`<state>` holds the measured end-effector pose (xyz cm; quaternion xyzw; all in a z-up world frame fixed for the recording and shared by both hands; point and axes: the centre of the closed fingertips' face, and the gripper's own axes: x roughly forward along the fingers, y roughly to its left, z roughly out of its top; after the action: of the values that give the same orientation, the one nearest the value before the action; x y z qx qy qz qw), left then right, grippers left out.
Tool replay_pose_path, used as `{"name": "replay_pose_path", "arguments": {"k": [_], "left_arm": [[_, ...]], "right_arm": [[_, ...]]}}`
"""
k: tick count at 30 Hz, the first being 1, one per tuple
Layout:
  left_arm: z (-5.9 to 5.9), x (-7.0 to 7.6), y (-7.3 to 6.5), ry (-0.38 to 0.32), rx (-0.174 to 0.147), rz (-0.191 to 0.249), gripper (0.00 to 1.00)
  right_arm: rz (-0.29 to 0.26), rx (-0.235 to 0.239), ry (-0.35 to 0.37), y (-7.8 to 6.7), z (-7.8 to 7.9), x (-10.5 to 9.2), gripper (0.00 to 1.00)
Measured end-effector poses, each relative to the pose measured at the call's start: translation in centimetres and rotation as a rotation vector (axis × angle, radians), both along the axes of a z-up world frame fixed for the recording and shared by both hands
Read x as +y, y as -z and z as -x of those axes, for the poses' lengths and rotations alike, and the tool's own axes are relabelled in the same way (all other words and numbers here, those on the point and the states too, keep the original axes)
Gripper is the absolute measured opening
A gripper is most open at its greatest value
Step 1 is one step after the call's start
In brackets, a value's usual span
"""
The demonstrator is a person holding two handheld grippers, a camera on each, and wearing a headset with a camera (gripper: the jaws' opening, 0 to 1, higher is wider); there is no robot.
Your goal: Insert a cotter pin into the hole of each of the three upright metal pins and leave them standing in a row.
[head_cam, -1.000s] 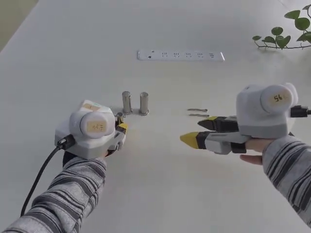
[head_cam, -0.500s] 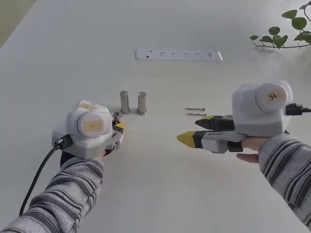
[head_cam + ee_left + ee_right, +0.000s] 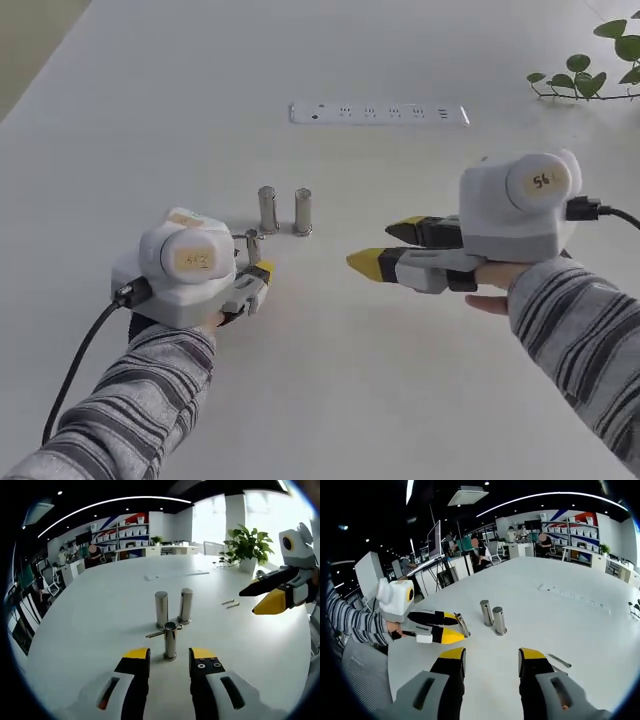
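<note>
Left gripper [image 3: 254, 270]: fingers open, empty.
Near metal pin [image 3: 170, 641]: upright just ahead of them, cotter pin [image 3: 158, 633] through its hole. Done.
Two far metal pins [image 3: 161, 608]: upright, no cotter pins yet. We have these left.
Loose cotter pins [image 3: 229, 603]: on the surface [image 3: 330, 385].
Right gripper [image 3: 370, 246]: fingers open, empty.

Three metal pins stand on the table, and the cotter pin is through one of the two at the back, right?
No. The cotter pin is through the front pin, just ahead of the left gripper; the two back pins have none. All three do stand on the table. The left gripper view shows it.
</note>
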<state>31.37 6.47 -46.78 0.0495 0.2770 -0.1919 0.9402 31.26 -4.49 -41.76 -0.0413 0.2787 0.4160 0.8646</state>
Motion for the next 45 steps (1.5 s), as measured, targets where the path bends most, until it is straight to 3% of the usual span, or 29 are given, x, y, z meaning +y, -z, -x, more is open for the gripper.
{"name": "replay_pose_path", "arguments": {"k": [4,8,14,19,26,30,45], "left_arm": [[0.5,0.3,-0.4,0.003,0.002,0.018,0.34],[0.7,0.5,-1.1,0.009,-0.011,0.035,0.37],[1.2,0.7,-2.2,0.010,-0.032,0.058,0.46],[1.6,1.1,-3.0,0.004,-0.039,0.072,0.51],[2.3,1.3,-3.7,0.013,-0.041,0.092,0.57],[2.4,1.4,-4.0,0.018,-0.060,0.081,0.59],[2.8,1.3,-4.0,0.021,-0.042,0.103,0.73]], "right_arm": [[0.008,-0.049,-0.011,-0.2,-2.1,1.3,0.38],[-0.009,-0.066,-0.028,0.0,-3.8,2.4,0.37],[-0.001,-0.073,-0.041,1.1,-5.1,4.7,0.32],[0.004,-0.071,-0.034,2.1,-6.7,5.4,0.29],[0.021,-0.056,-0.025,3.6,-7.1,6.0,0.22],[-0.012,-0.039,-0.025,3.7,-6.8,6.7,0.17],[-0.018,-0.060,-0.001,3.5,-7.2,6.7,0.10]]}}
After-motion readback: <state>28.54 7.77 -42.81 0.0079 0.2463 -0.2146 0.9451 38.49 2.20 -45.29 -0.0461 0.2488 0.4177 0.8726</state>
